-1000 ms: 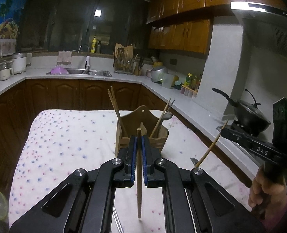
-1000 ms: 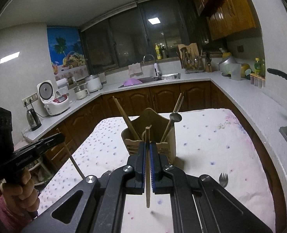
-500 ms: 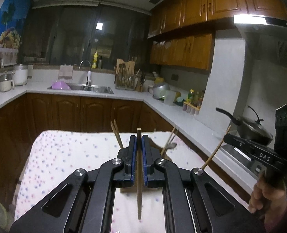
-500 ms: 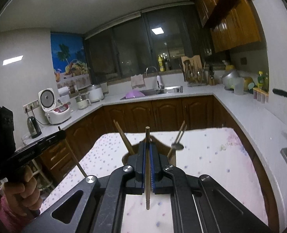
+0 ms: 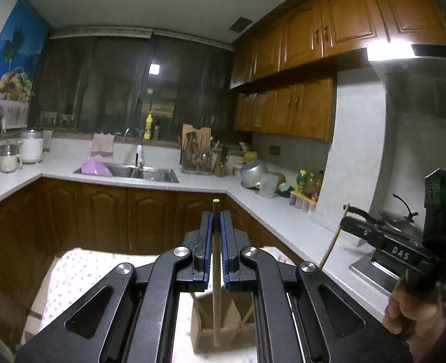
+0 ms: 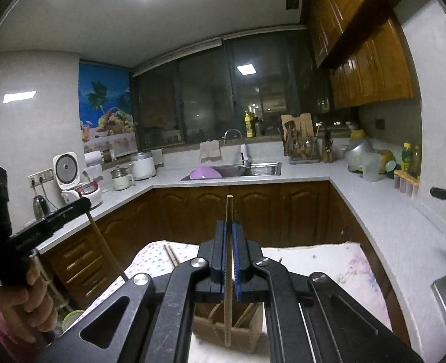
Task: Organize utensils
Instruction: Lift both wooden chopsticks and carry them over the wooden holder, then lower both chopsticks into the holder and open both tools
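Note:
My left gripper (image 5: 216, 214) is shut on a wooden chopstick (image 5: 215, 302) that stands upright between its blue pads. Below it, low in the left wrist view, sits the wooden utensil holder (image 5: 203, 337) on the dotted tablecloth (image 5: 72, 275). My right gripper (image 6: 229, 224) is shut on a second upright chopstick (image 6: 227, 311), above the same holder (image 6: 211, 331). Two chopstick ends (image 6: 171, 254) stick up from the holder at the left. Each gripper also shows in the other's view, held by a hand: the right gripper (image 5: 346, 221) and the left gripper (image 6: 86, 203).
An L-shaped white counter (image 5: 277, 211) runs behind and along the right of the table. It carries a sink (image 5: 144, 172), a utensil rack (image 5: 197, 154), bottles and a wok (image 5: 401, 224). Rice cookers (image 6: 72, 181) stand at the left. Drawers (image 6: 78, 260) lie below.
Both grippers have risen with their chopsticks. The holder has dropped from the middle of each view to the bottom, under the fingers, and more of the kitchen wall shows.

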Demonstrator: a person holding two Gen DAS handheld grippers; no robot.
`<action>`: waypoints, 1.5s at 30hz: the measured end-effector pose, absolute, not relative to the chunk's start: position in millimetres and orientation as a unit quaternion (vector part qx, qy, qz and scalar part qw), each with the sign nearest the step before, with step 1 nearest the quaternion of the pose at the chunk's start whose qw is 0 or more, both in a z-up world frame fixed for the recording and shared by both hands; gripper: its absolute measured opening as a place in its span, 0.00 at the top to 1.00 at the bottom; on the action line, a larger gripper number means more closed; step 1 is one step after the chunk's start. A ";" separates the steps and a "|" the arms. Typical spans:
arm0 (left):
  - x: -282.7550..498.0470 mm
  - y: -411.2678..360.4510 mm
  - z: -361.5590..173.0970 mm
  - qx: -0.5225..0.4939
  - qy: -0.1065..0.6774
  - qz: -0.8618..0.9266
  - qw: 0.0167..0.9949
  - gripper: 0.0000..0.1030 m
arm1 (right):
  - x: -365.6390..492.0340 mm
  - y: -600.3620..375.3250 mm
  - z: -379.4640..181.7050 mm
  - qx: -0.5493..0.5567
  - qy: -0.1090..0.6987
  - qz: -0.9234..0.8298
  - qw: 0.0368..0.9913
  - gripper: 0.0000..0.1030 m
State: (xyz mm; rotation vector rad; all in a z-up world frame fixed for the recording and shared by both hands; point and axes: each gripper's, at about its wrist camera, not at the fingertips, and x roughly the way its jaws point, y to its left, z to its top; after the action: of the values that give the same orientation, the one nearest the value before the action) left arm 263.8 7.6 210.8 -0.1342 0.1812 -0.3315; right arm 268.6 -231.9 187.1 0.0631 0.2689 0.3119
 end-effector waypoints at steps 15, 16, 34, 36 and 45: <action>327.6 -4.0 171.0 -0.079 0.101 -0.132 0.983 0.96 | 325.6 -241.2 160.0 0.052 0.162 0.147 0.974 0.97; 328.7 -3.9 166.7 -0.081 0.100 -0.129 0.983 0.96 | 328.7 -241.9 155.3 0.055 0.166 0.146 0.974 0.97; 350.3 5.4 94.8 -0.137 0.173 -0.117 0.968 0.95 | 349.7 -267.1 78.1 0.125 0.229 0.124 0.957 0.97; 353.2 3.2 89.3 -0.136 0.185 -0.119 0.966 0.95 | 350.0 -267.8 77.7 0.129 0.230 0.125 0.957 0.97; 354.2 -5.1 82.5 -0.127 0.196 -0.122 0.965 0.95 | 350.8 -266.1 78.1 0.127 0.235 0.123 0.956 0.97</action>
State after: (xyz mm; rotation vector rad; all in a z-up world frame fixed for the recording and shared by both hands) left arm 354.2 -5.1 82.5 -0.2571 0.3967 -0.2474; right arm 350.8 -266.1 78.1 0.2571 0.4765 0.2506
